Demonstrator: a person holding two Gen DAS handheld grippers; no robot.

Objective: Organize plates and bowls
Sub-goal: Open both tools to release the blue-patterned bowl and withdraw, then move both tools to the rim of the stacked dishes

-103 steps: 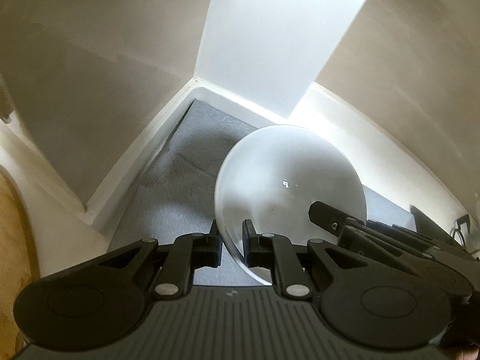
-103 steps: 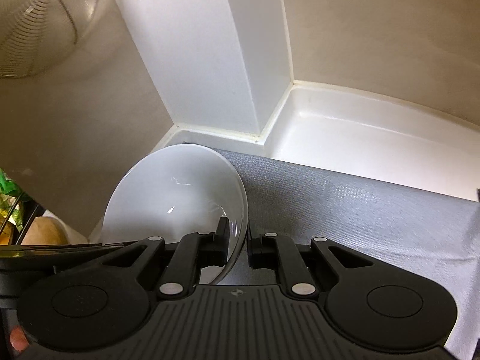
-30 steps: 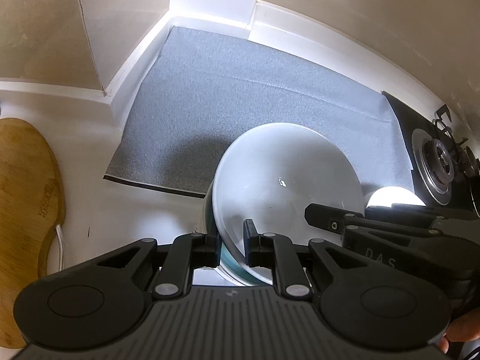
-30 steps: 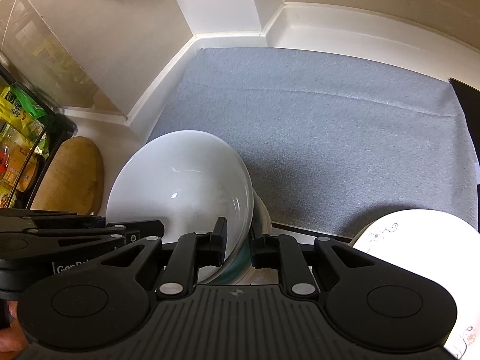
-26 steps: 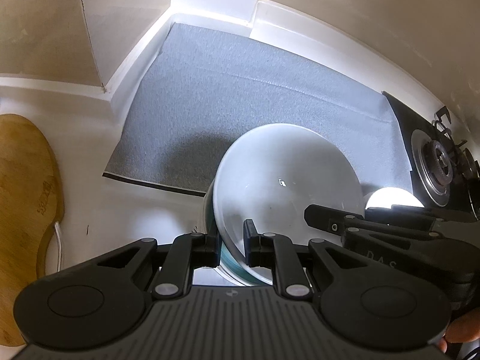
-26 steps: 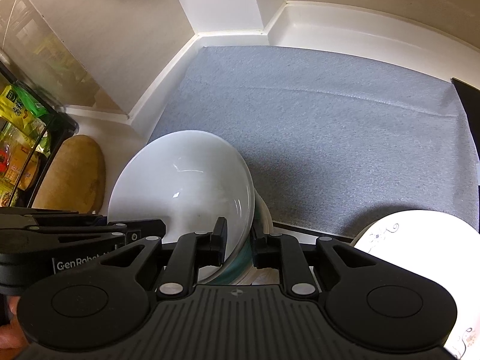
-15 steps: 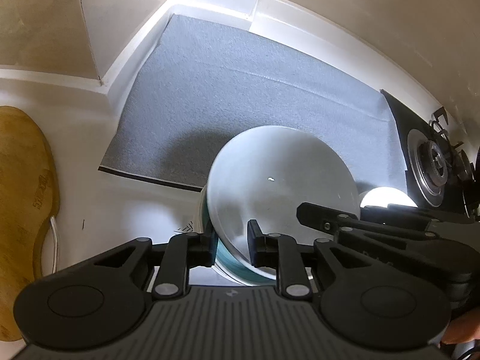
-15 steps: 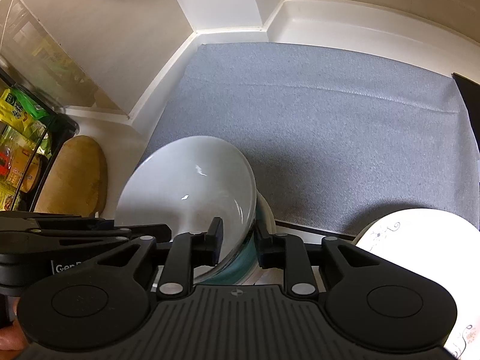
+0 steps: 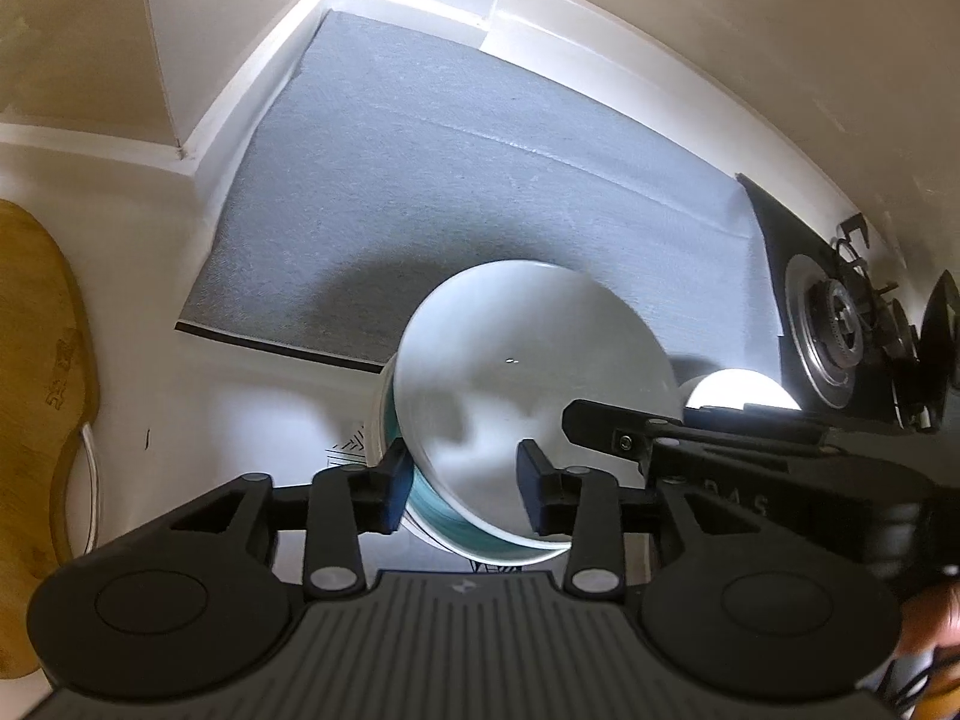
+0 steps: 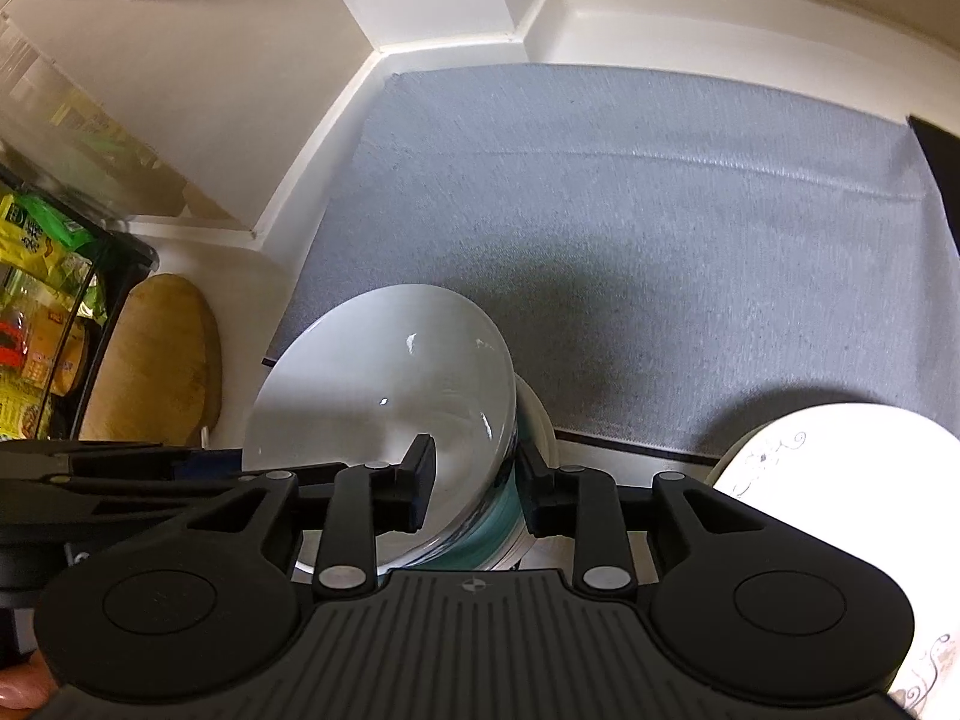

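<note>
Now you are letting go: both your left gripper [image 9: 465, 483] and right gripper [image 10: 474, 483] are opening, pads clear of the white bowl's [image 9: 534, 384] rim between them. It sits nested on the teal-banded stack [image 10: 501, 510] at the mat's [image 10: 660, 228] six o'clock edge. Next, lift both straight off, then take the patterned plate [image 10: 840, 480] at three o'clock.

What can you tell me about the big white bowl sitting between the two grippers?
The big white bowl is round, glossy and ceramic-looking, plain inside with small light glints. It sits upright, nested on a teal-rimmed bowl at the near edge of the grey mat. The left gripper and right gripper each straddle its rim, jaws opening, pads apparently clear of it.
</note>
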